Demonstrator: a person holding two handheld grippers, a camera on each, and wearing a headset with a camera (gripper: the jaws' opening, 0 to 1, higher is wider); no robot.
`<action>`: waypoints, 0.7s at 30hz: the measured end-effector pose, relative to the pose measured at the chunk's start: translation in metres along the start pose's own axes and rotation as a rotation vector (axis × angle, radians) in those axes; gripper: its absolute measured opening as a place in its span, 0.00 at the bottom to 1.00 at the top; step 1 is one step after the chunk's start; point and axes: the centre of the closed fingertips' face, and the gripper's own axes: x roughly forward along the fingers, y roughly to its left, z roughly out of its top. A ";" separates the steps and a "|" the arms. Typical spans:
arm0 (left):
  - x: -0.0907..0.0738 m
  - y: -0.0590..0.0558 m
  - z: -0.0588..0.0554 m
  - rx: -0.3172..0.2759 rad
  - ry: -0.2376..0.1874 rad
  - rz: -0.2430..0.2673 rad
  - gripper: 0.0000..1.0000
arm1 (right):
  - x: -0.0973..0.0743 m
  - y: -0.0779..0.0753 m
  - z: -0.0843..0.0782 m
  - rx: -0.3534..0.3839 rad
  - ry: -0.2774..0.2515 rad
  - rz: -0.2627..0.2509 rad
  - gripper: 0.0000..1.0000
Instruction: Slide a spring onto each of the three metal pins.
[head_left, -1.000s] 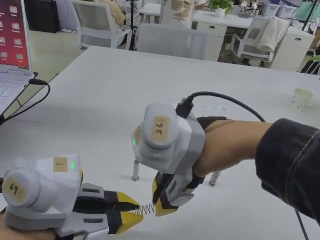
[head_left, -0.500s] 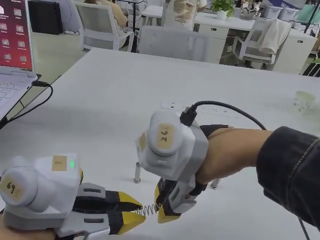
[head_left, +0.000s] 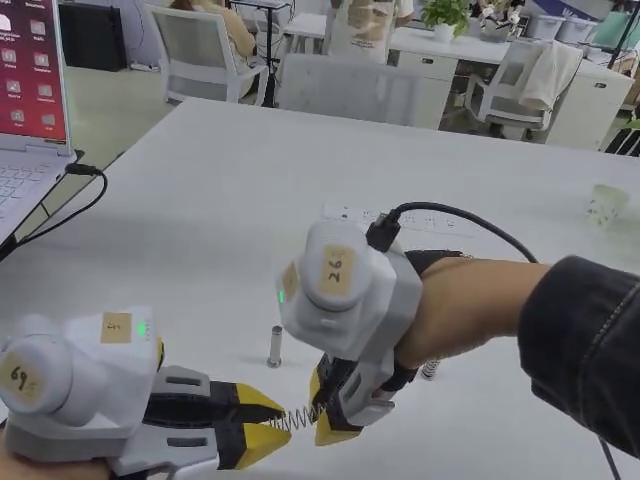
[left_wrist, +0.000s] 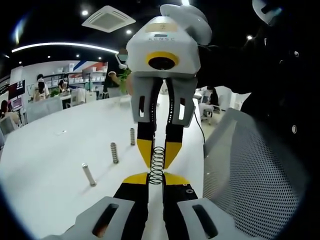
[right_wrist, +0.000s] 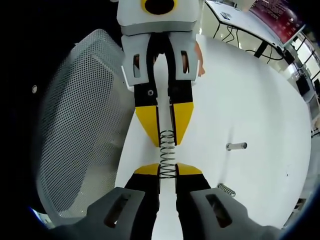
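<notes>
A small metal spring (head_left: 296, 417) spans the gap between my two grippers, a little above the white table (head_left: 200, 230). My left gripper (head_left: 270, 422), at the bottom left, is shut on one end of it. My right gripper (head_left: 322, 408) faces the left one and is shut on the other end. The same spring (left_wrist: 157, 165) shows in the left gripper view, and the spring (right_wrist: 167, 155) shows in the right gripper view. A bare metal pin (head_left: 274, 346) stands just behind the grippers. Two more pins (left_wrist: 114, 152) (left_wrist: 132, 136) stand beyond it, the nearer one wearing a spring.
An open laptop (head_left: 25, 90) with a black cable (head_left: 60, 205) sits at the table's left edge. A white power strip (head_left: 400, 215) and a small cup (head_left: 605, 205) lie further back on the right. Chairs (head_left: 350, 85) stand past the far edge.
The head view has shifted slightly. Both grippers still hold the spring between them, and the pins stand where they were.
</notes>
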 end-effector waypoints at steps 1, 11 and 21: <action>0.000 0.000 0.000 0.000 -0.001 -0.001 0.02 | -0.002 0.000 0.001 0.000 0.002 -0.002 0.09; 0.001 0.000 0.000 0.015 0.004 0.000 0.02 | -0.012 -0.001 0.010 0.000 0.003 -0.007 0.09; 0.002 -0.001 -0.001 0.026 0.006 0.001 0.02 | -0.018 -0.001 0.021 0.002 -0.032 -0.006 0.08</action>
